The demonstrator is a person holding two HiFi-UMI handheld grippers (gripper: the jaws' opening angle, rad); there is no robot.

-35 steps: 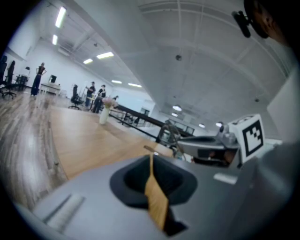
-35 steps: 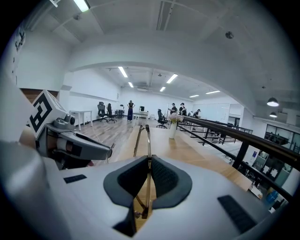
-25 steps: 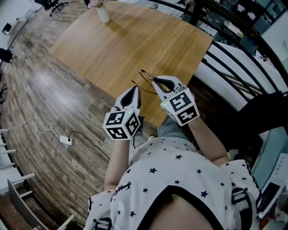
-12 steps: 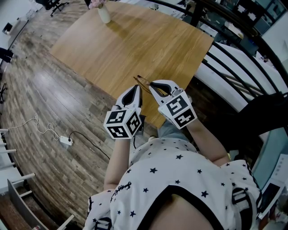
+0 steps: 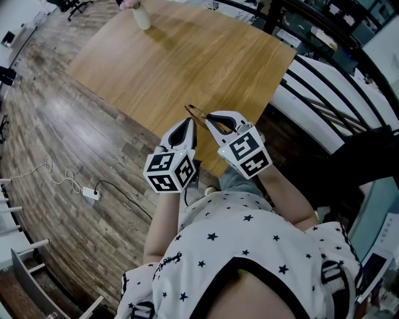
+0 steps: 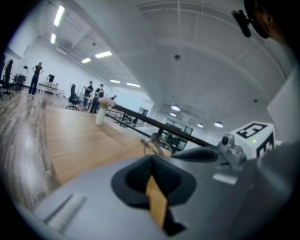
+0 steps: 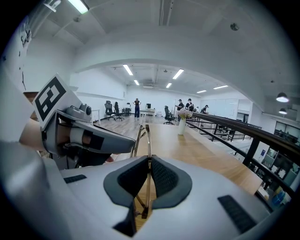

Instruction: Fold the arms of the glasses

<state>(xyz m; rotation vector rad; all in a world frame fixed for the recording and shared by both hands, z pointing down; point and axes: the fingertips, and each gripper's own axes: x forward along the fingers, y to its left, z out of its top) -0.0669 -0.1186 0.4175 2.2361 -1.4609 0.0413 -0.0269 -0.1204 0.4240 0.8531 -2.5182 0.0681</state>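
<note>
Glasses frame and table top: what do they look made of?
The thin gold-brown glasses are probably metal wire with a slight gloss: the arms are very slender and catch a bright glint. Coated plastic can't be ruled out. The light brown table top is wood or wood-look laminate with a satin finish: straight grain lines, soft sheen.

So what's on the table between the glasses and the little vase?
Nothing: in the head view only bare wooden table lies between the glasses and the vase.

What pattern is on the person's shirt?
The shirt is white with small dark stars scattered over it; the head view shows it best.
</note>
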